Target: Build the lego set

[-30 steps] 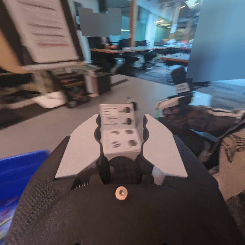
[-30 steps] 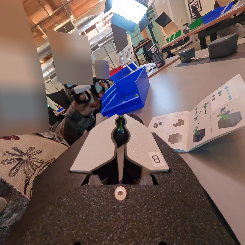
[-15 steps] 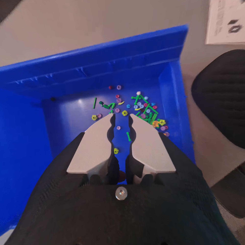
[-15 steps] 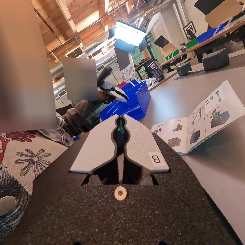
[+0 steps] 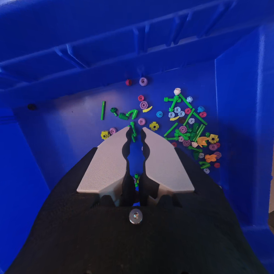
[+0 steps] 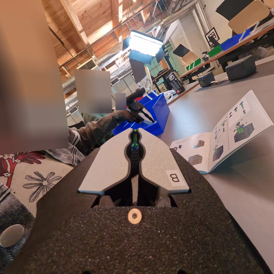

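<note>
My left gripper (image 5: 135, 129) is open with a narrow gap, low inside the blue bin (image 5: 237, 103). A small green stem piece (image 5: 133, 132) lies on the bin floor between its tips. Several small loose lego pieces (image 5: 189, 133), green stems and purple, blue, yellow and orange flower parts, lie scattered to the right. My right gripper (image 6: 134, 130) is shut on a thin green stem with a blue piece (image 6: 134, 140) and holds it above the table edge. In the right wrist view the left gripper (image 6: 143, 117) reaches into the blue bin (image 6: 157, 117).
An open instruction booklet (image 6: 222, 140) lies on the grey table (image 6: 244, 200) right of my right gripper. Black boxes (image 6: 240, 69) stand at the far table edge. A person's sleeve (image 6: 96, 129) and floral fabric (image 6: 29, 170) are on the left. The tips of one gripper are about 40 cm away from the tips of the other.
My left gripper swung away from the booklet, down into the blue bin, then closer to the pieces, and its jaws narrowed. My right gripper tilted slightly and still holds the green stem.
</note>
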The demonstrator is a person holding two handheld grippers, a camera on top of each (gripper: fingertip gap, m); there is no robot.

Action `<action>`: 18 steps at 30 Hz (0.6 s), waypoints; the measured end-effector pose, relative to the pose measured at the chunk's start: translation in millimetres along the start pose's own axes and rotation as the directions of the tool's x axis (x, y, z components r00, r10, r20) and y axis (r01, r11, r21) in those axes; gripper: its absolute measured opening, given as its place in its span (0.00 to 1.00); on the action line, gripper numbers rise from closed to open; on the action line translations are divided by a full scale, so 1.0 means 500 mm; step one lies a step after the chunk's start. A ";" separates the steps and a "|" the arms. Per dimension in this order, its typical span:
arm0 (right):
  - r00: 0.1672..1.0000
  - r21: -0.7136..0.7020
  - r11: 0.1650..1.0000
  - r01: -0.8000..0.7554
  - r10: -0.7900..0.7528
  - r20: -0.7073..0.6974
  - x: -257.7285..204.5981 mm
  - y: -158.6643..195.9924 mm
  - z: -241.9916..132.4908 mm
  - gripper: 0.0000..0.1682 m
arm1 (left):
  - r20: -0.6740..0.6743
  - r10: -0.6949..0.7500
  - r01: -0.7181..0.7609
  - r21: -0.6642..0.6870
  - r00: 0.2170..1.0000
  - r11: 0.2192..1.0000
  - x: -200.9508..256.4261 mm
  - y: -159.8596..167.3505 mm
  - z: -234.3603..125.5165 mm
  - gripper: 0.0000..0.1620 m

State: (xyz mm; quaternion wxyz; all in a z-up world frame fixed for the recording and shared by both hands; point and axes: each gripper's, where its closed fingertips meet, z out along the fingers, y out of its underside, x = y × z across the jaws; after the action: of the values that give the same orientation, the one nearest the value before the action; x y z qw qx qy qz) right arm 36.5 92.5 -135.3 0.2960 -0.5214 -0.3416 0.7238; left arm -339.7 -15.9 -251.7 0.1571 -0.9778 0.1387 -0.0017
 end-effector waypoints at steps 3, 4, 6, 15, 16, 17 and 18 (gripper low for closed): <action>1.000 0.002 1.000 0.002 -0.002 -0.002 0.000 0.000 0.000 0.02 | 0.024 0.015 -0.014 -0.027 1.000 1.000 -0.007 0.005 0.008 0.06; 1.000 0.006 1.000 0.002 -0.002 -0.003 0.000 -0.001 -0.001 0.02 | 0.028 0.016 -0.015 -0.036 0.999 0.999 -0.009 0.007 0.010 0.06; 1.000 0.016 1.000 0.000 0.000 -0.003 0.001 -0.004 -0.003 0.02 | 0.009 0.010 -0.010 -0.039 1.000 0.999 -0.006 0.007 0.012 0.05; 1.000 0.025 1.000 0.000 0.000 -0.003 0.001 -0.006 -0.004 0.02 | 0.037 0.044 -0.043 -0.027 0.998 0.999 -0.009 0.000 0.002 0.02; 1.000 0.031 1.000 0.001 -0.001 -0.004 0.001 -0.007 -0.005 0.02 | 0.033 0.044 -0.043 -0.006 0.998 0.999 -0.009 -0.003 -0.006 0.02; 1.000 0.036 0.999 0.001 -0.001 -0.004 0.001 -0.008 -0.006 0.02 | 0.032 0.036 -0.036 0.000 0.999 0.999 -0.009 -0.002 -0.014 0.02; 1.000 0.039 0.999 0.000 0.000 -0.003 0.001 -0.009 -0.007 0.02 | 0.032 0.031 -0.030 -0.013 0.999 0.999 -0.011 0.006 -0.019 0.02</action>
State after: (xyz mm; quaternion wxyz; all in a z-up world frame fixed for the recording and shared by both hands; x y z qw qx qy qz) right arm 39.9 96.3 -132.9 0.3066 -0.5168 -0.3271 0.7293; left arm -346.3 -19.8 -243.4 0.1531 -0.9764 0.1511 0.0171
